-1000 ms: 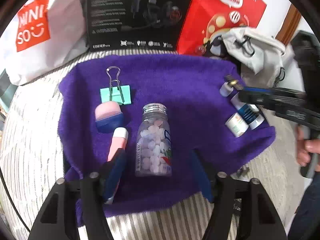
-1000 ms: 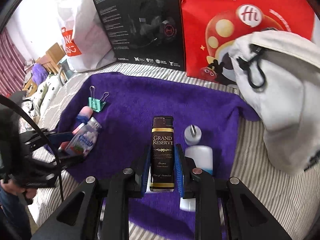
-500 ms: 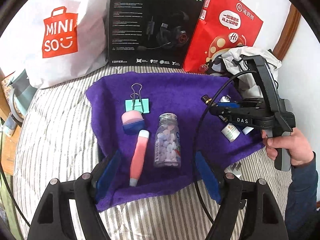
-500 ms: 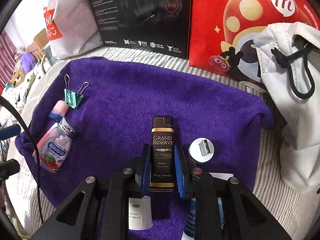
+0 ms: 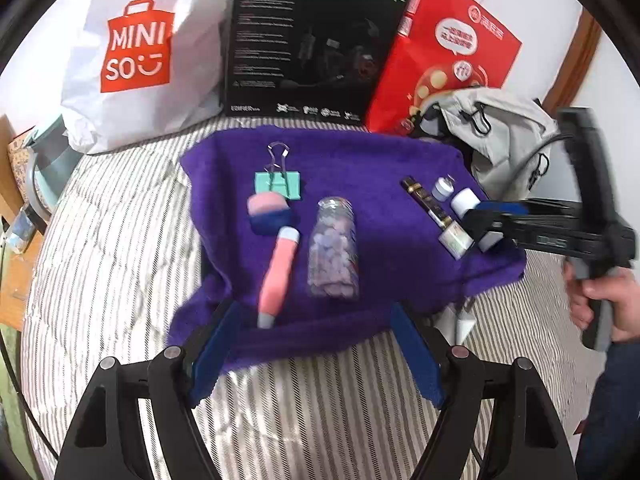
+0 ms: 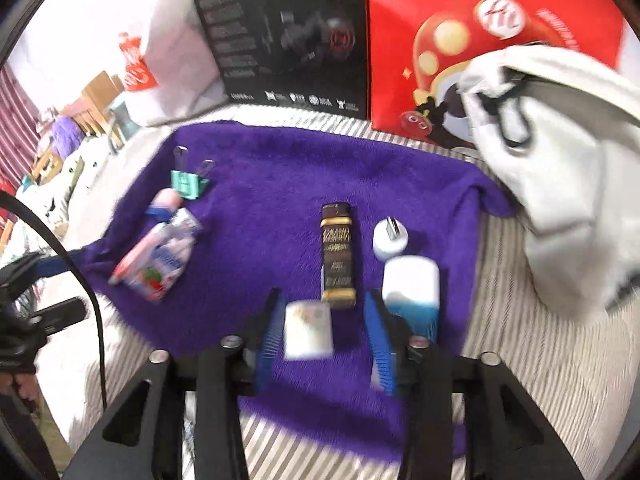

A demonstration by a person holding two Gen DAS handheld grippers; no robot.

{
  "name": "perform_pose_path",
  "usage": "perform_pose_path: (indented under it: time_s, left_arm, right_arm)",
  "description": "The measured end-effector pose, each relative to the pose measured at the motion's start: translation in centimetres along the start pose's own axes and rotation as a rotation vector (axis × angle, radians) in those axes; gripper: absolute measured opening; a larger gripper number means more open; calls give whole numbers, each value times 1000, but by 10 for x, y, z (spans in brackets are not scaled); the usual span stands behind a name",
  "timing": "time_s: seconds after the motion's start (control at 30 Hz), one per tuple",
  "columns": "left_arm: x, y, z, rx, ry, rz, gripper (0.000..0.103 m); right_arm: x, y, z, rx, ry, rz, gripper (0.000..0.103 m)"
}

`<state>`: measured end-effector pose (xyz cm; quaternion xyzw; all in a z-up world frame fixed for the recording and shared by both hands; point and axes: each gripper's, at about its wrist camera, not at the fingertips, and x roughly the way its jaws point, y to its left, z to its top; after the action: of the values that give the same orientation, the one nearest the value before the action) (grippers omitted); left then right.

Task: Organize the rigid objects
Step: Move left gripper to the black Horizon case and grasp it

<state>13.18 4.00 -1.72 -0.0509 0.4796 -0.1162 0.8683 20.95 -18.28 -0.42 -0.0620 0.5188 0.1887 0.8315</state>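
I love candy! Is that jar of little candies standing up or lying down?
Lying down. The candy jar rests on its side on the purple towel, its cap end pointing away toward the black box.

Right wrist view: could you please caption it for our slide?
Open right tongs hover over a purple towel, the dark lighter lying just ahead.

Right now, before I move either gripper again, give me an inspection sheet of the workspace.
Surface: purple towel on striped bedding.
Job's things: dark lighter, white jar, blue-white bottle, small cap; candy bottle, pink pen, binder clip.
Clutter: grey pouch.
Grippers: left gripper open; right gripper open, empty.
Cables: black cable.
Surroundings: shopping bags, black box.
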Motion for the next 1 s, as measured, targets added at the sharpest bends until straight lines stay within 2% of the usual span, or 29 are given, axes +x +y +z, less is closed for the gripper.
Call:
perform_pose_path:
  time_s: [0.1, 0.27, 0.4, 0.5, 0.6, 0.8, 1.0]
  left_arm:
    - [5, -9, -8, 6, 24, 13, 76]
    - [12, -37, -23, 25, 53, -21, 76]
    - [18, -63, -35, 32, 76, -16, 76]
    - [22, -76, -44, -23, 51, 36, 76]
    - [27, -90, -54, -62, 60, 2, 76]
    - [47, -124, -61, -11, 83, 91, 76]
    - [46, -124, -70, 61, 68, 188, 79]
  right_arm:
    - [-26, -5, -21, 13, -27, -7, 46]
    - [-66, -17, -63, 70, -53, -18, 47]
    - [-90, -31, -104, 139, -70, 7, 49]
    - [-100, -36, -129, 171, -72, 6, 49]
    - [-102, -38, -150, 190, -61, 25, 49]
    - [-98, -38, -171, 189, -32, 39, 49]
    - [-93, -34, -176, 169, -26, 53, 49]
